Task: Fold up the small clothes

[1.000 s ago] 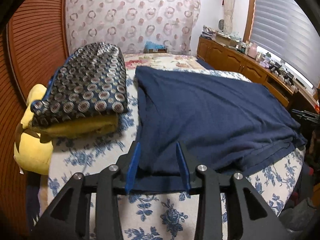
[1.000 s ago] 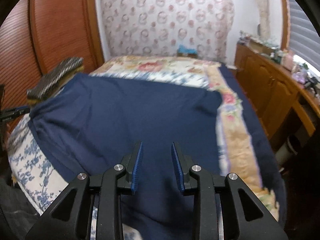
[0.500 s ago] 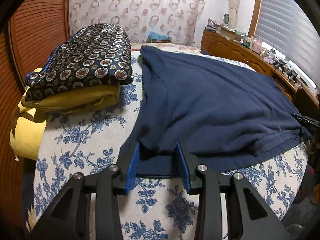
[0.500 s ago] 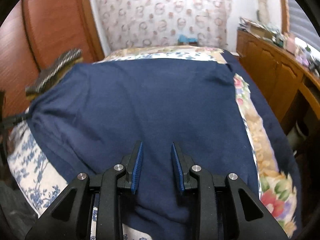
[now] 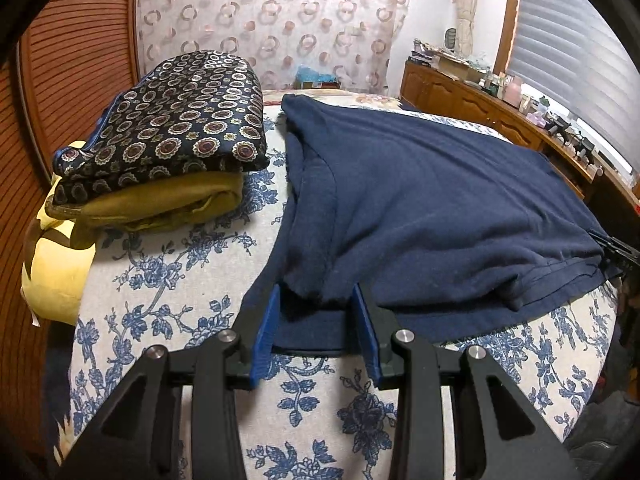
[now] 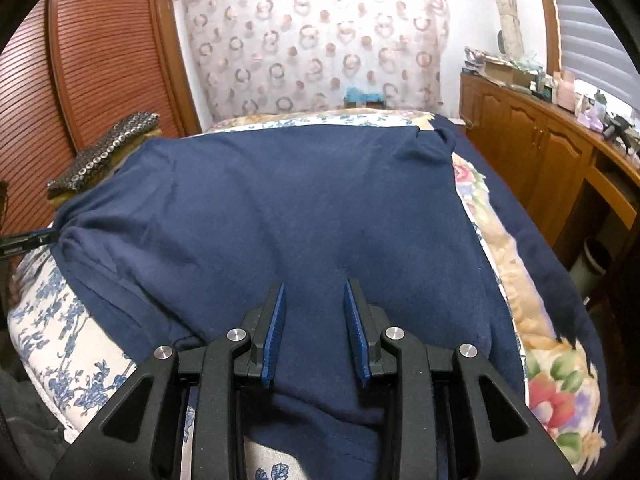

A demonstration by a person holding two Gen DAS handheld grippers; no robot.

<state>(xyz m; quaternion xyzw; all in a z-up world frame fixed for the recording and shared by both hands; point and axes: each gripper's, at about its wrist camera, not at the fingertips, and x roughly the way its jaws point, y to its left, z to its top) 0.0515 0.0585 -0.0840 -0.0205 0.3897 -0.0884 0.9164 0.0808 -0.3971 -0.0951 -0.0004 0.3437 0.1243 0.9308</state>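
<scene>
Navy garment (image 5: pixel 420 200) cloth sits between the fingers of both tools: the left tool (image 5: pixel 316 320) stands narrowly parted astride the near corner, the right tool (image 6: pixel 314 320) likewise over the hem, though whether the pads actually pinch the fabric I cannot tell. The garment lies spread on the floral bed (image 5: pixel 168 280), beside a folded stack (image 5: pixel 168 140) of patterned and mustard pieces. This looks like laying it flat before the first fold; next, both tools need a firm hold on the near edge to carry it across. Compared with a second ago, the garment fills more of each view and lies smoother
</scene>
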